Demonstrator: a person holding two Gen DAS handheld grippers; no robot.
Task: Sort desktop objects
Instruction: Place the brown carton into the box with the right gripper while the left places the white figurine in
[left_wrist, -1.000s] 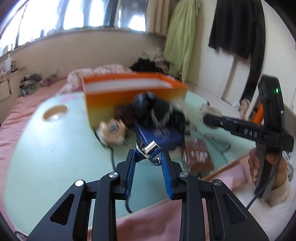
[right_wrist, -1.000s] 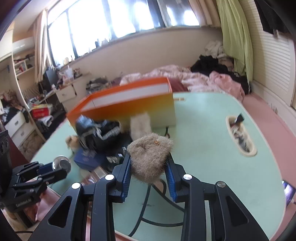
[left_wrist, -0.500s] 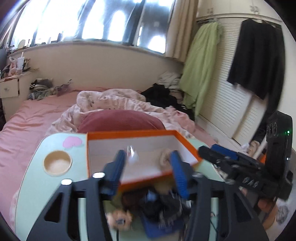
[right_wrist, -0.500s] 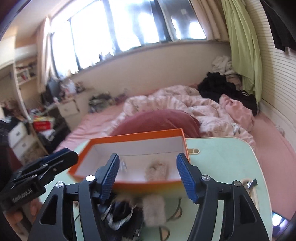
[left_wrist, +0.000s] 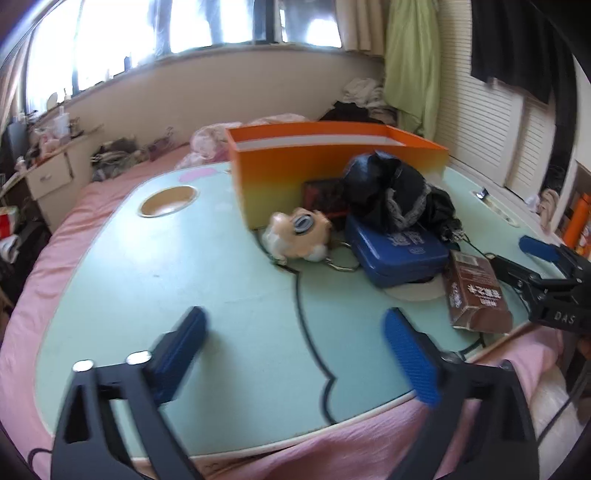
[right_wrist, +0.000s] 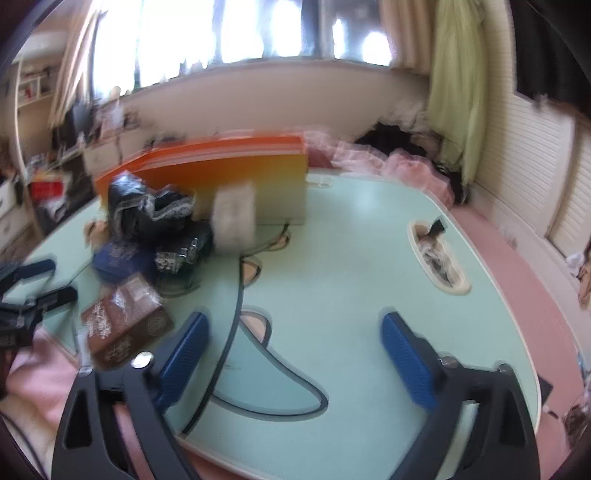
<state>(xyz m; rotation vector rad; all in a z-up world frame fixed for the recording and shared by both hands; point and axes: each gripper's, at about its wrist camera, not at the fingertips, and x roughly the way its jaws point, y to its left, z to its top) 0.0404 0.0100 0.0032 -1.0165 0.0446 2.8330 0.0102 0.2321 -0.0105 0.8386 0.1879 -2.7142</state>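
I'm between picks, both tools empty, and the next move calls for choosing one item from the heap against the orange box (left_wrist: 332, 166). My left gripper (left_wrist: 295, 354) tilts down over the green table (left_wrist: 184, 266), jaws opening wide on nothing; the plush keychain (left_wrist: 299, 236) lies just left of the blue tin (left_wrist: 395, 251). My right gripper (right_wrist: 295, 354) is likewise opening wide, empty, near the brown packet (right_wrist: 122, 325)

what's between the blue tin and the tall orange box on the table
In the left wrist view, crumpled black fabric with lace trim lies between the flat blue tin and the orange box, partly draped over the tin.
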